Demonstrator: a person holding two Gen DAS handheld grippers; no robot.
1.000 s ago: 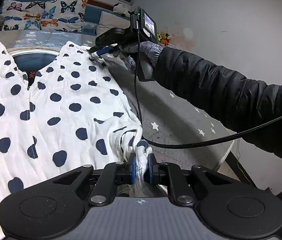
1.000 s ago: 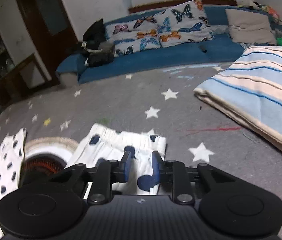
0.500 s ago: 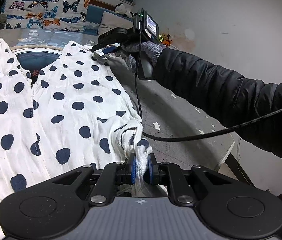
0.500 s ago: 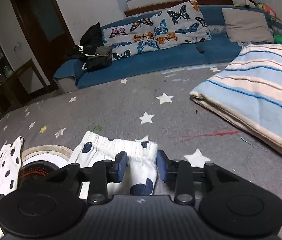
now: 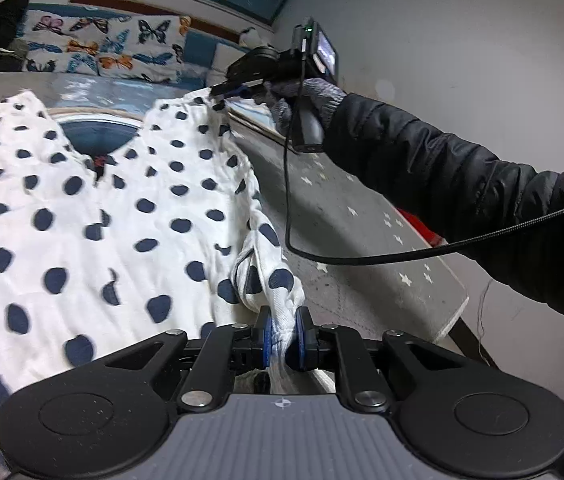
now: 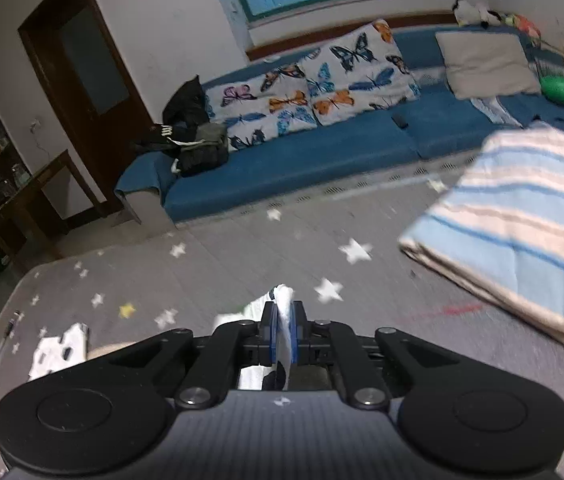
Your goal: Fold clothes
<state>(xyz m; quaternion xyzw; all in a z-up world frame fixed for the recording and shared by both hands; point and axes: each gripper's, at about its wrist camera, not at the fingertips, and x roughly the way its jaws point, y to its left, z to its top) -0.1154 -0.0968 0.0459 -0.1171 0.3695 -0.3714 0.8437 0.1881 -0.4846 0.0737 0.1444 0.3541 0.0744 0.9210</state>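
Polka-dot garment [image 5: 114, 216], white with navy spots, lies spread over a grey star-printed cover [image 5: 362, 240], stretching ahead and to the left of the left gripper [image 5: 282, 338]. That gripper's blue pads are pinched narrow on a bunched near corner of the cloth, which rises in a twisted ridge just in front of the pads. Far ahead and slightly right, the right gripper [image 5: 218, 90] grips the garment's opposite corner, lifted off the cover; a gloved hand [image 5: 306, 100] in a black padded sleeve [image 5: 462, 184] holds it, and a black cable [image 5: 402, 254] loops down from it.

From the right wrist view, the right gripper [image 6: 284, 334] has its pads squeezed nearly together with a thin fold of the garment [image 6: 282, 320] standing upright between them. Beyond and to the right of it lies a folded striped blanket [image 6: 522, 232]. Farther ahead is a blue sofa [image 6: 322, 152] with butterfly cushions [image 6: 314, 88]. Well to the left lies a pen [image 6: 4, 338].
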